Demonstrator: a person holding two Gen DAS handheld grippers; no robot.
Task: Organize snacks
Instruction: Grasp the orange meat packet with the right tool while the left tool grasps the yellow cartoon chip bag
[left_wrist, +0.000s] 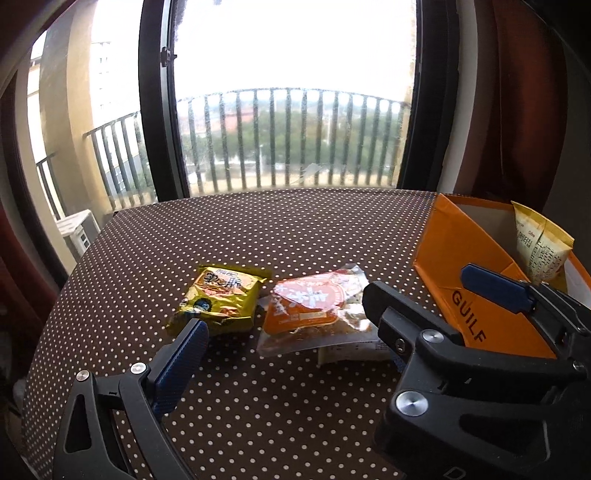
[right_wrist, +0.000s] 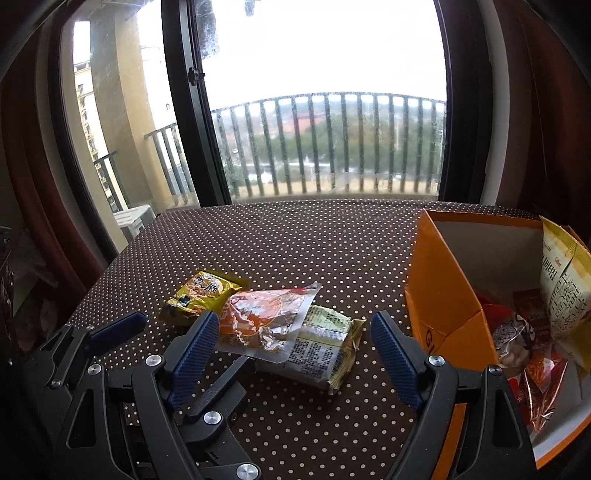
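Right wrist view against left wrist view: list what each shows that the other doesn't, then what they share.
Only the right wrist view shows the pale green packet lying under the orange packet, and the red snack bags at the bottom of the orange box.

Only the left wrist view shows the box's GUILF lettering.

Both show the yellow packet, the orange packet, the dotted table and the box.

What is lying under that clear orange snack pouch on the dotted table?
A pale yellow-green wrapped packet lies under the clear orange pouch, its printed back showing. The covered end and its front are hidden.
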